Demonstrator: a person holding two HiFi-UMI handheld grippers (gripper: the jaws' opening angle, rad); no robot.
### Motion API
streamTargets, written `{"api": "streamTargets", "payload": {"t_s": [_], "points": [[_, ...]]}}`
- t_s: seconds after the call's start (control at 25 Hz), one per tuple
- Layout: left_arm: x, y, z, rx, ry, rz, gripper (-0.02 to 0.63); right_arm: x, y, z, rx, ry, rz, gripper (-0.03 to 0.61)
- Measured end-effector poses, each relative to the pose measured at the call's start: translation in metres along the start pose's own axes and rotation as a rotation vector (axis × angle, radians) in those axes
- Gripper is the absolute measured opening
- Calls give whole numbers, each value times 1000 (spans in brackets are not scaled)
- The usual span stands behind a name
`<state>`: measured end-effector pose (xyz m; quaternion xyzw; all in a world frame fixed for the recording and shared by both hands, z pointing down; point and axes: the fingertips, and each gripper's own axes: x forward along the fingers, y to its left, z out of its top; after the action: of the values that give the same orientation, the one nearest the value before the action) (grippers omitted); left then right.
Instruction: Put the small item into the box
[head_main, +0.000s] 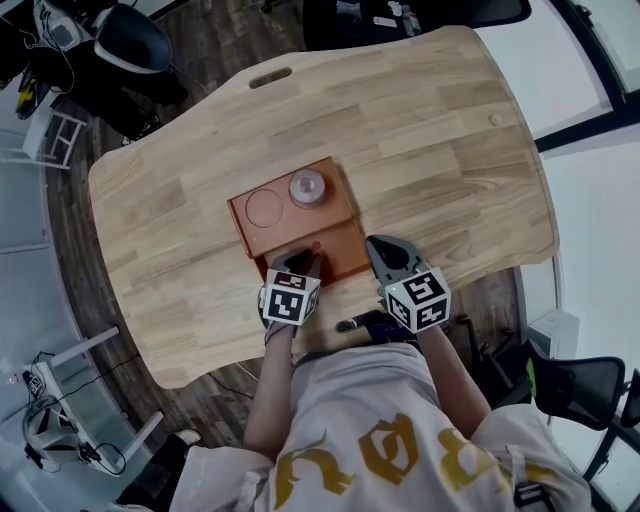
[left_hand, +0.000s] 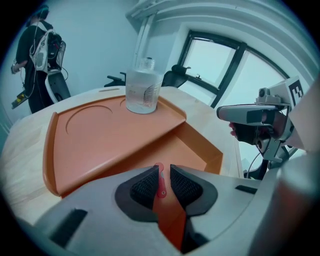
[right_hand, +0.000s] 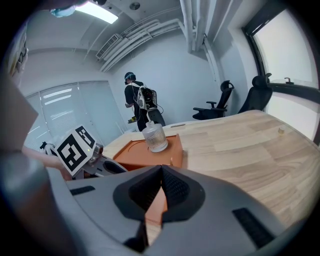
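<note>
The wooden desk (head_main: 450, 130) carries an orange box (head_main: 340, 258), and a glass bottle (head_main: 308, 187) stands on its raised tray part. My left gripper (left_hand: 164, 170) has its fingers clenched on the small red item (left_hand: 161, 182), just over the open compartment. My right gripper (right_hand: 161, 174) is beside the box, with its fingers pressed together on nothing.

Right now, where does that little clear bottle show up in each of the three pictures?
Head view: the bottle is just above the middle, on the far right corner of the orange box.
Left gripper view: upper middle, on the far end of the box's flat top.
Right gripper view: just left of centre, on the box.
Shared landmark: the orange box under it.
</note>
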<state>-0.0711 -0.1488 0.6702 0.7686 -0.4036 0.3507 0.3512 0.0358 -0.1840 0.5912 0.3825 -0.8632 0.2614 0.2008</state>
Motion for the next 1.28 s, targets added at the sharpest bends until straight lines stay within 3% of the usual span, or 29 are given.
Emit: {"api": "streamTargets", "payload": {"t_s": [0.4, 0.72, 0.96, 1.28], "points": [[-40, -11, 24, 109, -143, 80, 33, -24, 19, 20, -29, -78, -8, 11], [-92, -20, 52, 78, -310, 98, 12, -51, 40, 31, -60, -123, -4, 11], [-127, -31, 61, -23, -473, 24, 10, -65, 54, 40, -79, -169, -5, 12], [-175, -45, 62, -58, -618, -77, 9, -82, 87, 50, -102, -228, 0, 11]]}}
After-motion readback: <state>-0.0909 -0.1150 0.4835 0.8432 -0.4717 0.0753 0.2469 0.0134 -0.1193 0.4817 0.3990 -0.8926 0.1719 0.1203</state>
